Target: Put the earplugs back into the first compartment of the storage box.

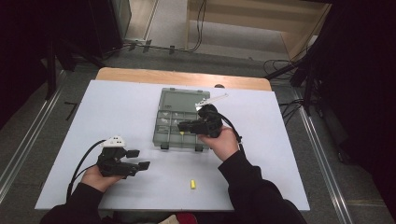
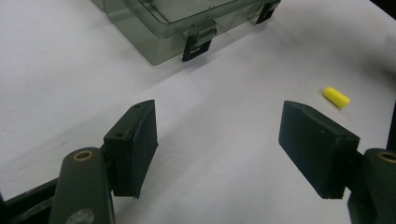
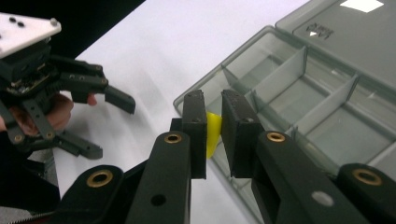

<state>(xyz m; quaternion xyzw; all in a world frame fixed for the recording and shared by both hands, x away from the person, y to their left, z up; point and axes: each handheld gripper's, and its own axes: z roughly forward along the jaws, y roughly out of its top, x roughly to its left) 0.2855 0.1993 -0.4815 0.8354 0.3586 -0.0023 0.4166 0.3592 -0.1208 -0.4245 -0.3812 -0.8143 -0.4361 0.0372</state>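
Yellow earplug (image 3: 213,133) pinched in right hand-held gripper (image 3: 214,135) over the organizer box (image 3: 299,88).

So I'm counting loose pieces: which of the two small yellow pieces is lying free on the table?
The yellow piece near the table's front edge, between the person's arms; the other yellow piece is clamped in the right gripper over the compartment box.

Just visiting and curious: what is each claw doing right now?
Left gripper: open, holding nothing.
Right gripper: shut on a yellow piece over the organizer box.

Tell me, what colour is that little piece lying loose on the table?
Yellow; the little piece shows best in the left gripper view.
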